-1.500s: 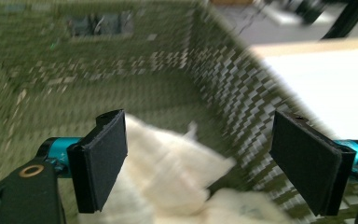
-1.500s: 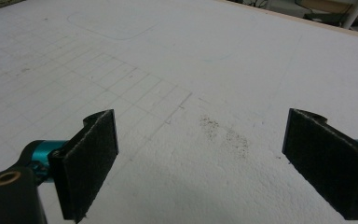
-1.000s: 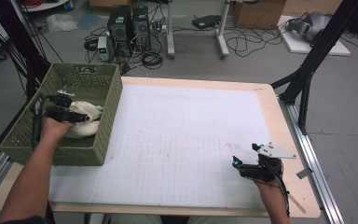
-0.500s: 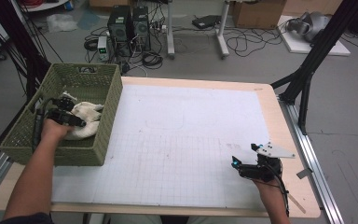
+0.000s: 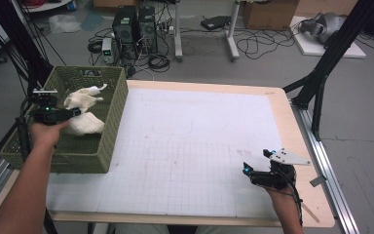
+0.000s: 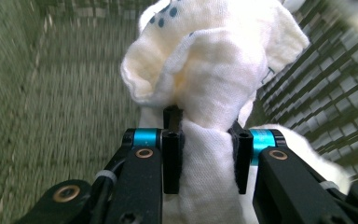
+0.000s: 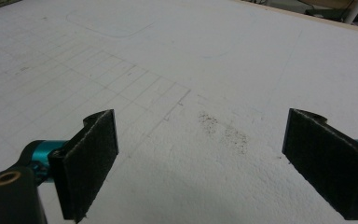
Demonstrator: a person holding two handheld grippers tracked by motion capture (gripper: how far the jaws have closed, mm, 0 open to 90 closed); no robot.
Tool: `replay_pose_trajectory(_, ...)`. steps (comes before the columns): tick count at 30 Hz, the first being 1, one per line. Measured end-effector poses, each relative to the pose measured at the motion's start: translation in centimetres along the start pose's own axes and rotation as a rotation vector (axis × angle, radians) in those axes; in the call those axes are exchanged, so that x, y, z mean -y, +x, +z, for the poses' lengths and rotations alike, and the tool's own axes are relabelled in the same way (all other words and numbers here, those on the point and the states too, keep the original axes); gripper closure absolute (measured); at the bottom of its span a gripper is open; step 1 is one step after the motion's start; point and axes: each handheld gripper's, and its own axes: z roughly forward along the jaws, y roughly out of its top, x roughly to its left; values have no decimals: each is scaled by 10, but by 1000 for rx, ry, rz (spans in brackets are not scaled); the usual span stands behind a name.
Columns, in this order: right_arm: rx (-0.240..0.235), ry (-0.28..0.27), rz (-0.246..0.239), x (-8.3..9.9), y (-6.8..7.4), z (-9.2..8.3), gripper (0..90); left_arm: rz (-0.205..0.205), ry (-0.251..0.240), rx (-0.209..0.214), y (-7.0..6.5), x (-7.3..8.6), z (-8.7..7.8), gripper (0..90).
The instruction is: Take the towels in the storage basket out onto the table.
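At far left, the left hand-held gripper [image 5: 73, 112] works inside the green woven basket [image 5: 108, 146] at the tabletop's [image 5: 185, 141] left edge. Its jaws have just been closing and now pinch a bunched fold of cream cloth [image 6: 205, 93] — printed with small blue dots. A clean lift calls for a straight upward pull, clear of the basket wall, so the trailing cloth does not snag. At right, the right hand-held gripper [image 7: 200, 158] rests over the gridded sheet, jaws wide apart — holding nothing.
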Motion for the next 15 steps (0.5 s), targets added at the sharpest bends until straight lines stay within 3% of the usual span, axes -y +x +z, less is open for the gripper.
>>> replay_pose_trajectory(1,2,-1,0,0,0,0,96,0,0,0,0,0,0,731)
replay_pose_trajectory(4,5,-5,4,0,-1,-2,96,-5,-113,45,-1,-4,-15,732)
replay_pose_trajectory(8,2,-5,12,0,-1,-2,96,11,-160,68,-2,-7,-23,736)
replay_pose_trajectory(10,3,-8,6,-1,0,-2,96,20,-225,101,-6,-13,-35,736)
replay_pose_trajectory(11,1,-12,-1,-1,0,-2,96,20,-225,101,-6,-13,-35,736)
replay_pose_trajectory(13,0,-10,-1,-1,0,-1,96,22,-277,124,-10,-18,-45,736)
replay_pose_trajectory(15,1,-10,-4,-1,0,-1,96,54,-314,134,-16,-22,-52,735)
